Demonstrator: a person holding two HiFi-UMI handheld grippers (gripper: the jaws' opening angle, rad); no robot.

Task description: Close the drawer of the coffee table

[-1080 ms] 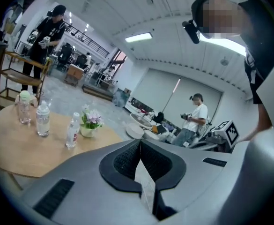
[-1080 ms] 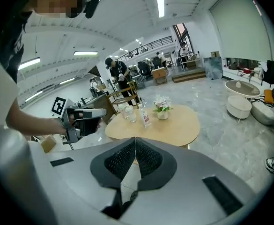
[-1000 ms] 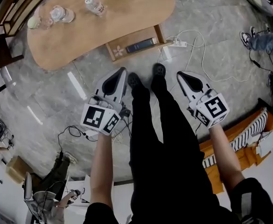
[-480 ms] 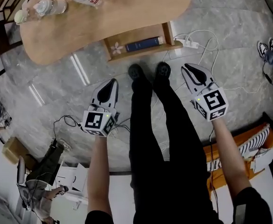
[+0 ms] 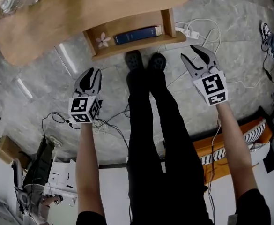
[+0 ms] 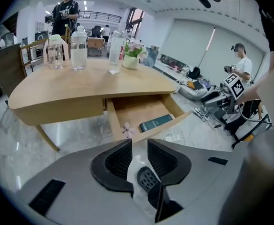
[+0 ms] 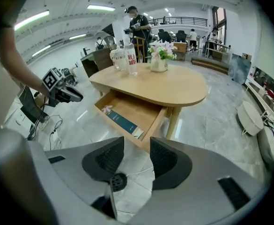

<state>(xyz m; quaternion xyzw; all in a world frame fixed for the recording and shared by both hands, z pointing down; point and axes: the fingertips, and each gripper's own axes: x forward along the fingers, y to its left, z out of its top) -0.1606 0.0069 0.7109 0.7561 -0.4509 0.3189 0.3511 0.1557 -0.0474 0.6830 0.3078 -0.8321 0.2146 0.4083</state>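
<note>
Seeing the drawer (image 5: pixel 137 45) pulled out from under the bench (image 5: pixel 104 3), book (image 5: pixel 137 33) inside, I fear a one-sided shove jamming it askew, since my left claw (image 5: pixel 92 74) and right claw (image 5: pixel 195 55), just opened partway and empty, hang short of the drawer's front.

The drawer (image 5: pixel 141 45) is standing wide open in front of me, sticking well out from under the long edge of the coffee table (image 5: pixel 80 8). It is showing as a shallow box of light wood, matching the table's rounded wooden top, sitting level with its front panel facing me.
</note>
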